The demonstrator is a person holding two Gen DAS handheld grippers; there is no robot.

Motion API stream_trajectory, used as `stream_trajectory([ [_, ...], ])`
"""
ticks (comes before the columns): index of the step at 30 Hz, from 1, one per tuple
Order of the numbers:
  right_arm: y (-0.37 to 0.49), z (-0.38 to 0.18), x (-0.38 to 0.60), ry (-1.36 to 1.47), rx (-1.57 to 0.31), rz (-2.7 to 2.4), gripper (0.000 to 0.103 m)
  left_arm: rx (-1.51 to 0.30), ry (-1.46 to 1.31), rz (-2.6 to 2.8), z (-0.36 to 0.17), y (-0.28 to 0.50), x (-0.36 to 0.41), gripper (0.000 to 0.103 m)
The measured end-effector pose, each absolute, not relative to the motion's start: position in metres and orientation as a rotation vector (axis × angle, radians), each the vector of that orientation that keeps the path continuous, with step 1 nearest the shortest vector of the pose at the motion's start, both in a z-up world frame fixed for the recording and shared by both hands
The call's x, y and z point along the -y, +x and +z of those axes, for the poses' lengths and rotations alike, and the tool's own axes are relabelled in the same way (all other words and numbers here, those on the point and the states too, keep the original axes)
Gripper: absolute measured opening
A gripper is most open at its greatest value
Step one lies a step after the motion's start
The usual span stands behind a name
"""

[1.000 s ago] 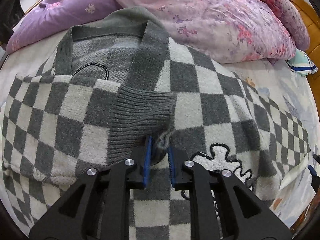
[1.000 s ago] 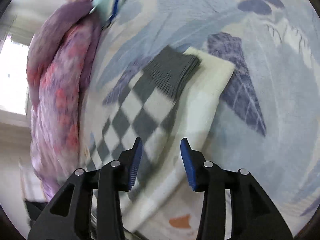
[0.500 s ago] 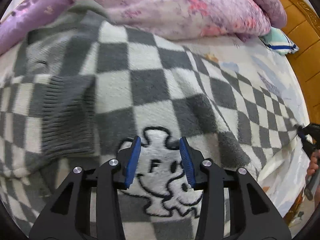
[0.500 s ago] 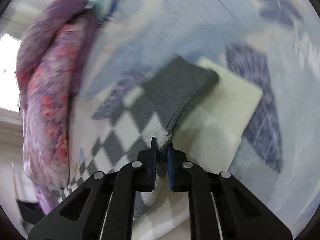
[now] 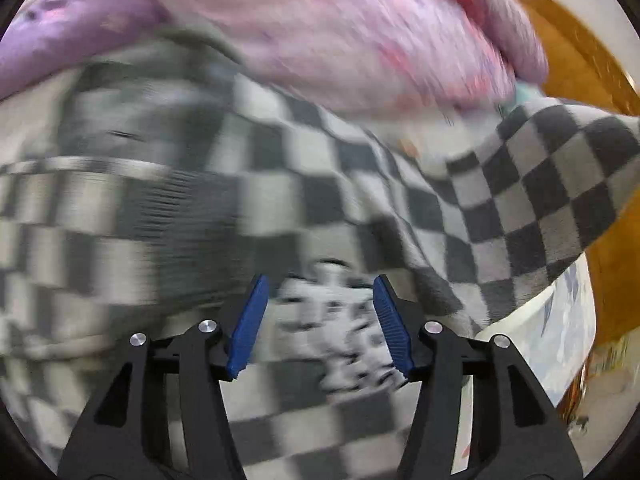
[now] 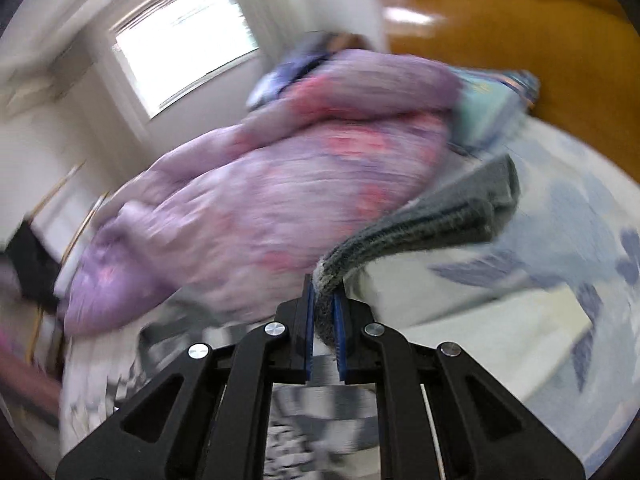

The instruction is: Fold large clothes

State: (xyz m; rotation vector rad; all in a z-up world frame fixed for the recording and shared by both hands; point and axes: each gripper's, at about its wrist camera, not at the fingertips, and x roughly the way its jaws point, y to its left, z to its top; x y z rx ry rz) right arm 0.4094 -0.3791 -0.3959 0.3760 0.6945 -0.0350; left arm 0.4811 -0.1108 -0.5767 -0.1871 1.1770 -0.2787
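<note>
Cardigan (image 5: pixel 328 208) lies spread on the bed (image 6: pixel 500 320), its right sleeve (image 5: pixel 552 184) lifted. Right gripper (image 6: pixel 323 312) is clamped on the cuff (image 6: pixel 420 220). Left gripper (image 5: pixel 318 320) is opening above it, holding nothing. Quilt (image 6: pixel 260 208) lies at the far side.

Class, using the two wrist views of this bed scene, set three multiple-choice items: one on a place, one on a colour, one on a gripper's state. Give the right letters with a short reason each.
1. Where does the quilt lie relative to the sweater in the left wrist view?
A. beyond it
B. under it
C. inside it

2. What colours are the sweater's checks?
A. red and white
B. grey and white
C. blue and yellow

3. What is the right gripper doing?
A. hanging open over bare sheet
B. clamping the sweater's ribbed cuff
C. holding a pillow

Answers:
1 A, the pink-purple quilt is piled past the sweater's far edge.
2 B, grey and white squares cover it.
3 B, grey knit is pinched between its blue pads.
</note>
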Motion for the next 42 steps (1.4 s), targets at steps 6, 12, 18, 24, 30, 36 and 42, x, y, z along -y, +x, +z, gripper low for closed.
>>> stream_trajectory([
  [6, 0.427, -0.404, 0.202, 0.268, -0.755, 0.161, 0.008, -1.122, -0.228, 0.018, -0.540, 0.456, -0.059, 0.060],
  [12, 0.424, -0.480, 0.043, 0.134, -0.925, 0.294, 0.009, -1.125, -0.243, 0.225, -0.535, 0.431, -0.200, 0.060],
  [18, 0.414, -0.584, -0.026, -0.024, -1.236, 0.314, 0.027, -1.164, -0.291, 0.268, -0.553, 0.408, -0.258, 0.065],
  [24, 0.399, -0.541, 0.016, 0.077, -1.174, 0.438, 0.048, -1.177, -0.329, 0.232, -0.567, 0.414, -0.256, 0.071],
  [30, 0.424, -0.540, 0.105, 0.173, -1.176, 0.259, 0.029, -1.176, -0.325, 0.192, -0.569, 0.447, -0.236, 0.075],
  [36, 0.446, -0.614, 0.149, 0.300, -1.370, 0.185, 0.022, -1.194, -0.276, 0.157, -0.578, 0.488, -0.217, 0.075],
  [42, 0.468, -0.586, 0.179, 0.498, -1.370, 0.285, 0.034, -1.233, -0.488, 0.123, -0.588, 0.538, -0.245, 0.079],
])
